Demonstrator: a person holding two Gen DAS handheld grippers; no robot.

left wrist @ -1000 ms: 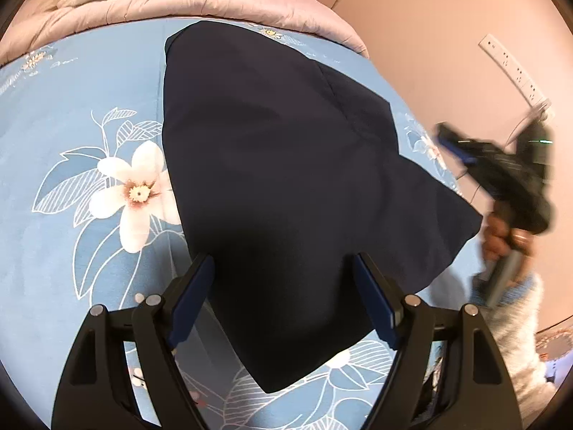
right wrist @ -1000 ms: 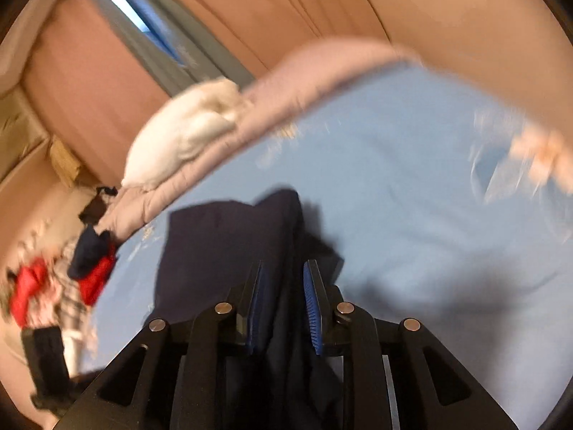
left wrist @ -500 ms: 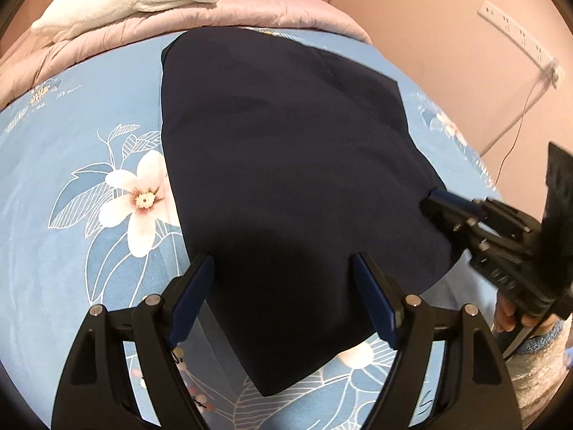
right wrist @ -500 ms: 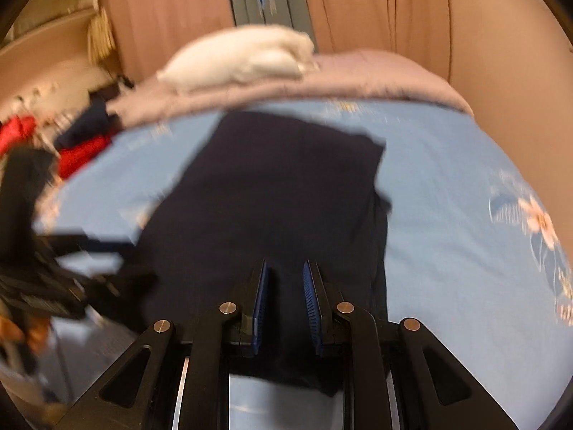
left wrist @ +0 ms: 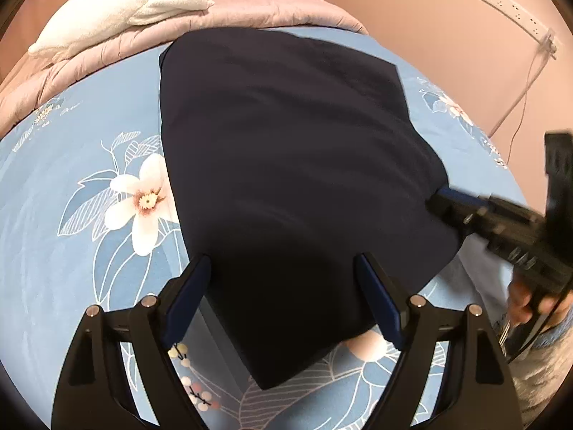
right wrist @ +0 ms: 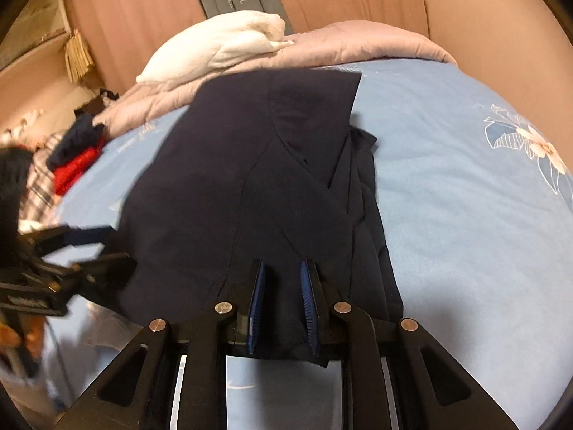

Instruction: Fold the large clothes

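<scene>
Right wrist view, my right gripper (right wrist: 281, 304) clamped on navy garment (right wrist: 250, 179) edge, left gripper (left wrist: 283, 297) fingers spread apart above it, floral sheet (left wrist: 71, 215) beneath.

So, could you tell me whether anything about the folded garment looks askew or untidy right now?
Yes. In the right wrist view, the dark navy garment has uneven layers along its right edge: several narrow folds stick out stepwise past the top panel instead of lining up. The right tool is shut on its near hem.

Motion-blurred left hand-held gripper (right wrist: 71, 247); garment's (right wrist: 250, 186) near hem behind black arms.
</scene>
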